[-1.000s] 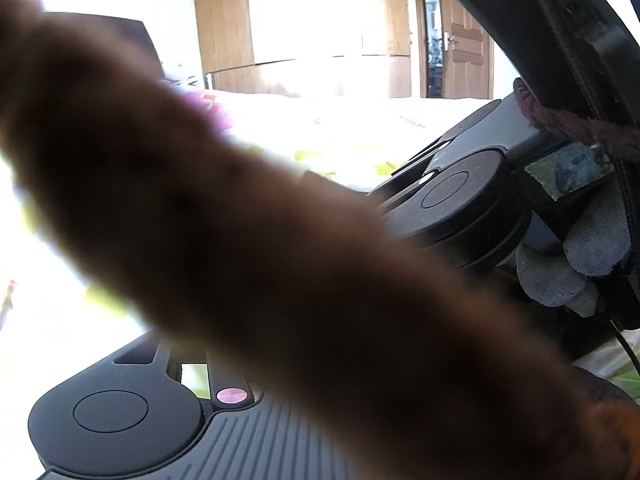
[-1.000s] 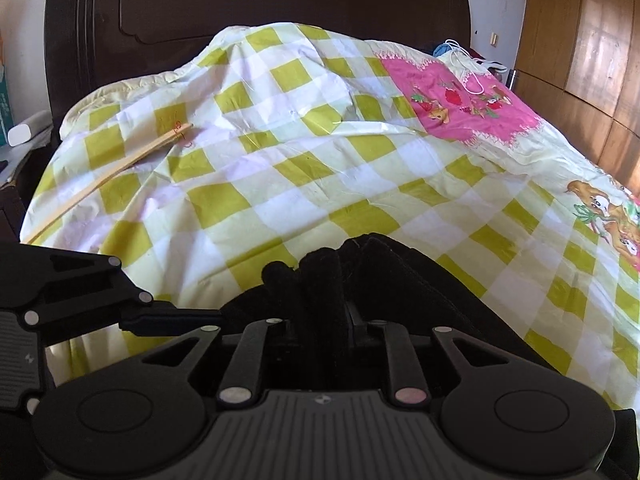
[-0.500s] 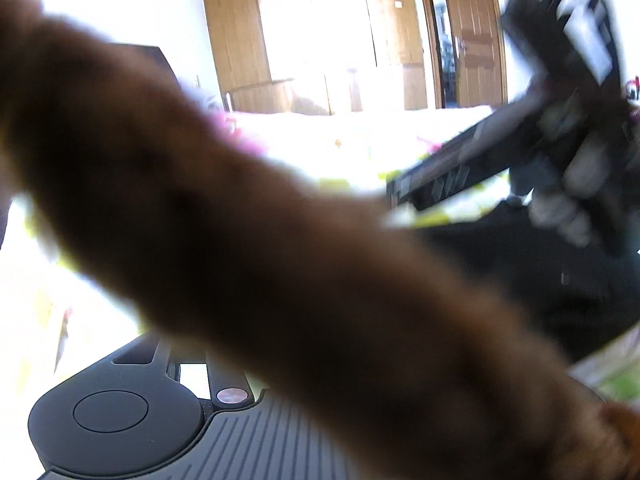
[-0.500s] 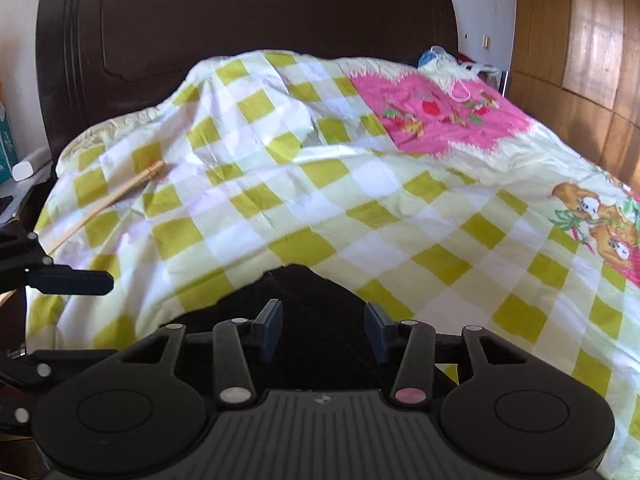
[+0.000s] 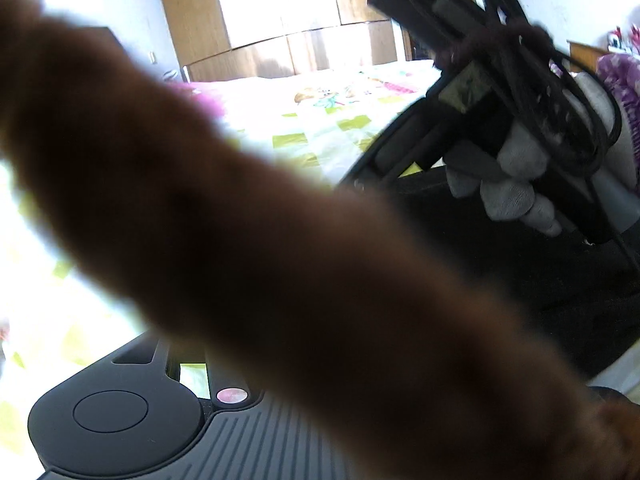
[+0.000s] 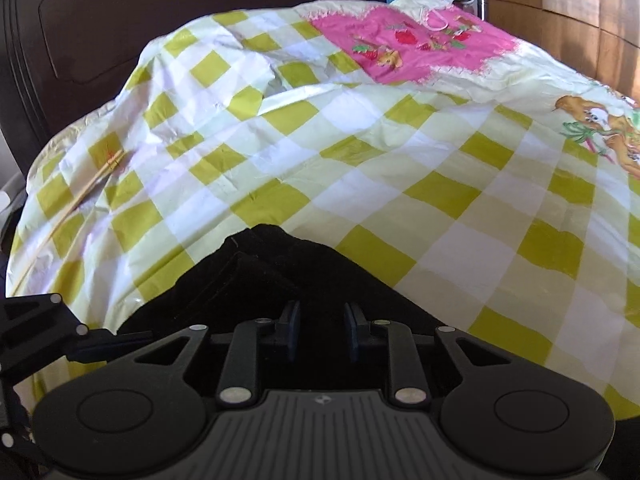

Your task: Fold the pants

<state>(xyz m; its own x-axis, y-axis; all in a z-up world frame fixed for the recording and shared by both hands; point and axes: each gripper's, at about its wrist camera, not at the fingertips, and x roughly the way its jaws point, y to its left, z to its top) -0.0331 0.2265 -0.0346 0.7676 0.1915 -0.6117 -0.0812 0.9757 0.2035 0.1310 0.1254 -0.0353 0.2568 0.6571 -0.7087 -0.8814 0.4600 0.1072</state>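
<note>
- Left wrist view is mostly blocked by a big blurry brown band [image 5: 280, 240] right across the lens, could be fabric or a strap, too out of focus to say. So for the left gripper [image 6: 92, 344] I honestly cannot tell if it's spread or closed; from the right wrist view only its tip pokes in at the far left, just beside the pants.
- To its right in that left view you can see the gloved hand [image 5: 516, 184] wrapped around the right gripper's handle, with dark cloth below it.
- Right gripper [image 6: 319, 330]: fingers parted with a narrow-ish gap, nothing pinched between them, hovering right over the black pants [image 6: 280, 276].
- The pants sit straight ahead of and under the right gripper on the checked bedspread [image 6: 360, 160], bunched into a compact dark heap with layered edges.
- Progress guess: at least one fold looks done, since layers are stacked. Probably smoothing or a last fold left.
- Long axis: hard to call, the near end is hidden. The visible part tapers to a corner pointing away from the gripper, toward the headboard [image 6: 120, 20].
</note>
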